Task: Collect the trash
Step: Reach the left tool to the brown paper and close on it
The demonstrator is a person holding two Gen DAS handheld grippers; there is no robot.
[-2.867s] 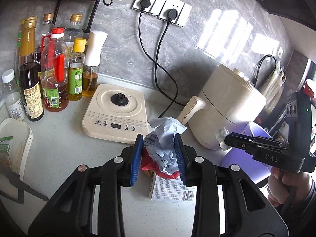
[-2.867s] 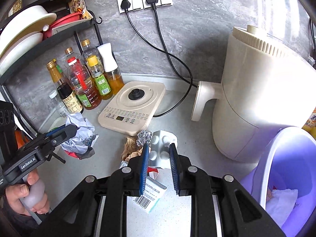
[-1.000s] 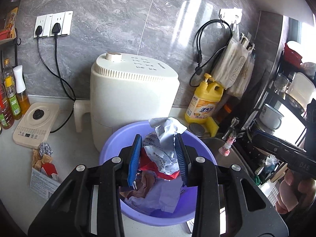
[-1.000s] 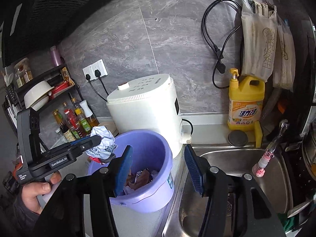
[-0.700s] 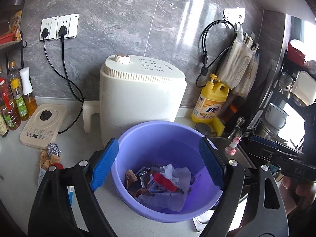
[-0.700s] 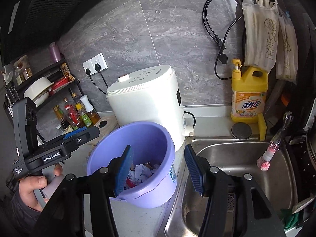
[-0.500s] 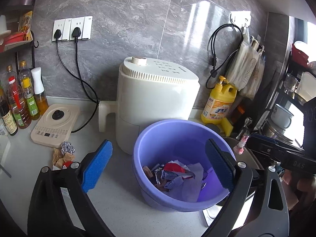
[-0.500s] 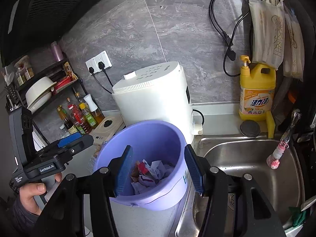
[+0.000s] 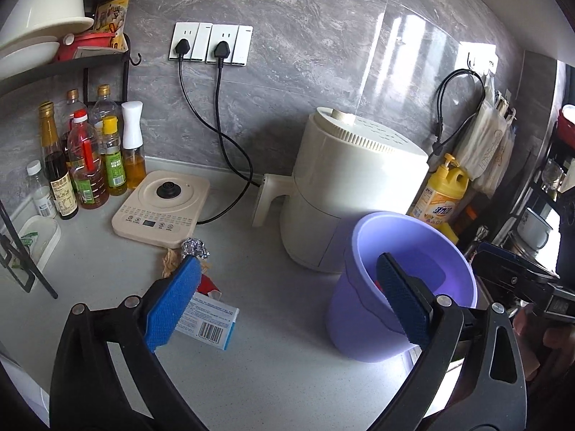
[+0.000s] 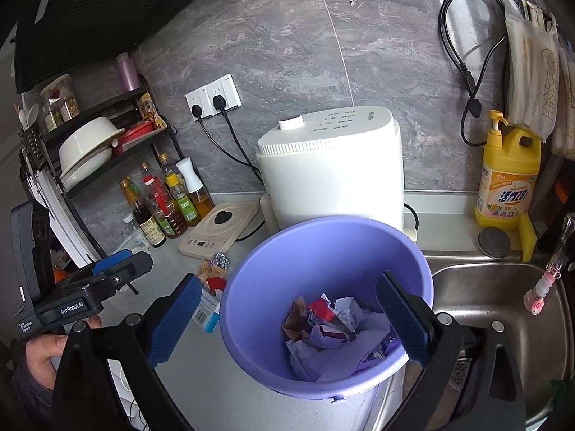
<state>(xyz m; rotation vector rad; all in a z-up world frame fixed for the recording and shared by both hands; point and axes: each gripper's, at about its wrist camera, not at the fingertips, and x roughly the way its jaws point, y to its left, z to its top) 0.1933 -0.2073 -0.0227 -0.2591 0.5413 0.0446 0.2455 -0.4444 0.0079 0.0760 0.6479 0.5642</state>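
Tabletop (image 9: 287, 366): we are seeing pale speckled stone under a grey marbled wall, sink (image 10: 478, 298) to the right.
Left tool (image 9: 284, 301): we are holding it released, nothing between the pads.
Right tool (image 10: 287, 318): its jaws have just been opening; we are holding it empty above the purple bucket (image 10: 251, 323).
Trash: crumpled wrappers (image 10: 330, 327) are lying in the bucket below the right tool; a barcoded box (image 9: 212, 321) and foil ball (image 9: 194, 248) are lying just ahead of the left tool.
Writing: "GenRobot.AI" is showing on the left tool's body.

2 close wrist views angled down at the counter (image 9: 287, 377), sharing the purple bin (image 10: 323, 251).
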